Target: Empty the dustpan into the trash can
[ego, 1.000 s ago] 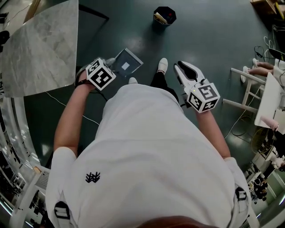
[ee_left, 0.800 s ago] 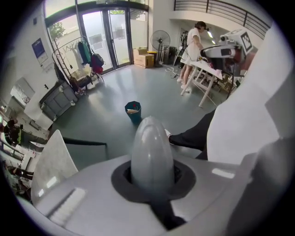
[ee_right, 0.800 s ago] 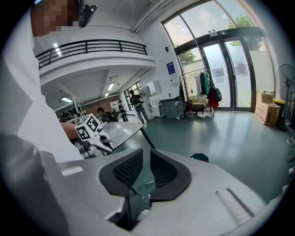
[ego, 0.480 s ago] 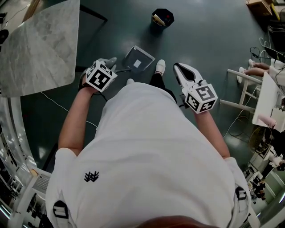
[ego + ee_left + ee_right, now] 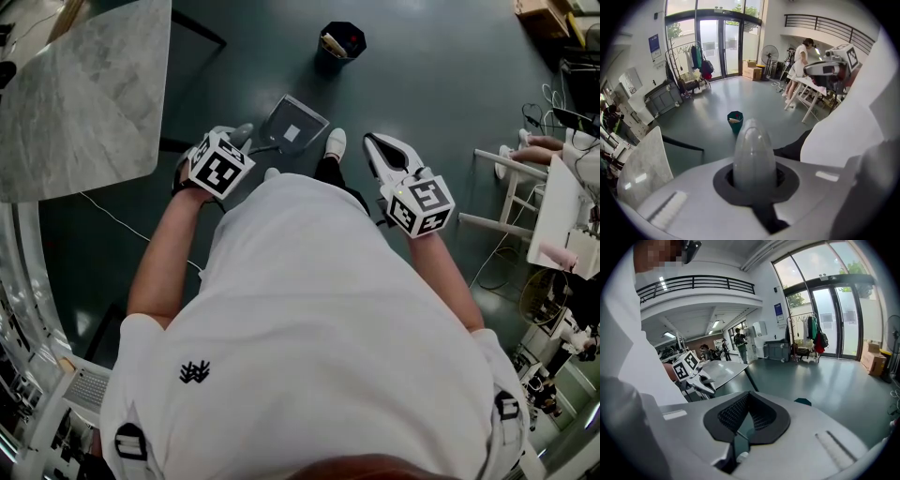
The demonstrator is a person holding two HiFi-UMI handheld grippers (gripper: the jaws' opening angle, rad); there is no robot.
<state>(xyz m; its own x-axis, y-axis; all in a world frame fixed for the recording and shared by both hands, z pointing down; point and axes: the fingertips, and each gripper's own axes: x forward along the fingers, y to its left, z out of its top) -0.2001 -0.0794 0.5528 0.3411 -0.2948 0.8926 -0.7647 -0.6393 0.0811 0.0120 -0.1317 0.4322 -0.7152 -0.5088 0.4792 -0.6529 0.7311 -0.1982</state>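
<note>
A grey dustpan (image 5: 293, 125) with a white scrap in it hangs over the dark floor, just left of the person's shoe (image 5: 336, 142). My left gripper (image 5: 244, 141) is shut on its handle. In the left gripper view the rounded grey handle (image 5: 754, 152) sticks up between the jaws. The dark trash can (image 5: 341, 39) stands on the floor ahead with rubbish inside, and shows again as the trash can (image 5: 735, 121) beyond the handle. My right gripper (image 5: 375, 145) is held at waist height to the right. It is shut, and nothing shows between its black pads (image 5: 761, 414).
A marble-topped table (image 5: 84, 94) fills the left side, with a thin cable (image 5: 117, 217) on the floor beside it. At the right are a white table (image 5: 558, 206), its frame and another person's feet (image 5: 534, 150). A cardboard box (image 5: 536, 9) lies far right.
The person has stepped forward. The dustpan in my left gripper has moved right and nearer the trash can. The right gripper shifted slightly left, still shut.
</note>
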